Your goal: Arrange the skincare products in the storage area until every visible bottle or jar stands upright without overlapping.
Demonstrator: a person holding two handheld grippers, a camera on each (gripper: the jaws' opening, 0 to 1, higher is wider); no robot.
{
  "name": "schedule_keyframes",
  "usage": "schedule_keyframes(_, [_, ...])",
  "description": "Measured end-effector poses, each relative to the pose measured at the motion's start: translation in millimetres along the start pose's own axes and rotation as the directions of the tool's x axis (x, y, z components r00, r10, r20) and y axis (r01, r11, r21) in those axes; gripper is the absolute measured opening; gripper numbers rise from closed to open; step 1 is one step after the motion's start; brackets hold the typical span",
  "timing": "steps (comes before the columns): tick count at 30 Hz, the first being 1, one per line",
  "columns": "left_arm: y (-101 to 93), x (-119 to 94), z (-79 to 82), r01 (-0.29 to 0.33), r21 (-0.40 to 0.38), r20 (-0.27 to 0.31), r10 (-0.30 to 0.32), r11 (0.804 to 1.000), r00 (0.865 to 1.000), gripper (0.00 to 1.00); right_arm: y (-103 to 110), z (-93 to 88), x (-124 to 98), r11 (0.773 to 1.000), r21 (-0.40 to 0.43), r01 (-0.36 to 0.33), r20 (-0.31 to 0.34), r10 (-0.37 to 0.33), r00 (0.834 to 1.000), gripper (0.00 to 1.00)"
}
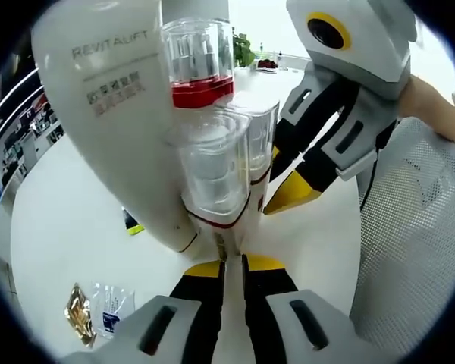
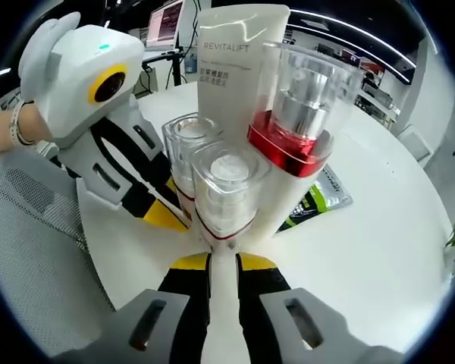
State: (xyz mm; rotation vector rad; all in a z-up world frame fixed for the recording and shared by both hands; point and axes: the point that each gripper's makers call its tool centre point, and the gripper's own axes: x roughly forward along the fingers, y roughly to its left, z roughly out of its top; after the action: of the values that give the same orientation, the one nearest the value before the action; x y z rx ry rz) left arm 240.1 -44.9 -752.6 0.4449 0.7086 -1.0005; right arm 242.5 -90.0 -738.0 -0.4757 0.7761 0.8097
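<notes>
We see left gripper point(image 1: 233, 262) jaws narrow, pinching base of small clear-capped bottle point(image 1: 212, 171). Right gripper point(image 2: 224, 262) jaws likewise narrow, clamped on bottle point(image 2: 224, 189) from opposite side. White tube point(image 1: 110, 106) and red-collared bottle point(image 1: 201, 64) stand touching at 12 o'clock. White table point(image 2: 379, 243) open toward 3 o'clock. Foil packets point(image 1: 95, 311) at 8 o'clock, print unreadable.

Two capped bottles point(image 2: 216, 182) stand before a tube point(image 2: 239, 68), a pump bottle point(image 2: 299, 121) beside it.
</notes>
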Motion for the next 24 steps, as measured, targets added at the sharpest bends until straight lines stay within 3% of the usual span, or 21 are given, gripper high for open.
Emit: schedule_keyframes(24, [1.0, -1.5, 4.2, -0.006, 0.017, 0.014, 0.006, 1.0, 1.0, 0.07, -1.0, -0.6, 4.2, 0.999, -0.036, 0.027, -0.004, -0.028, 1.0, 0.12])
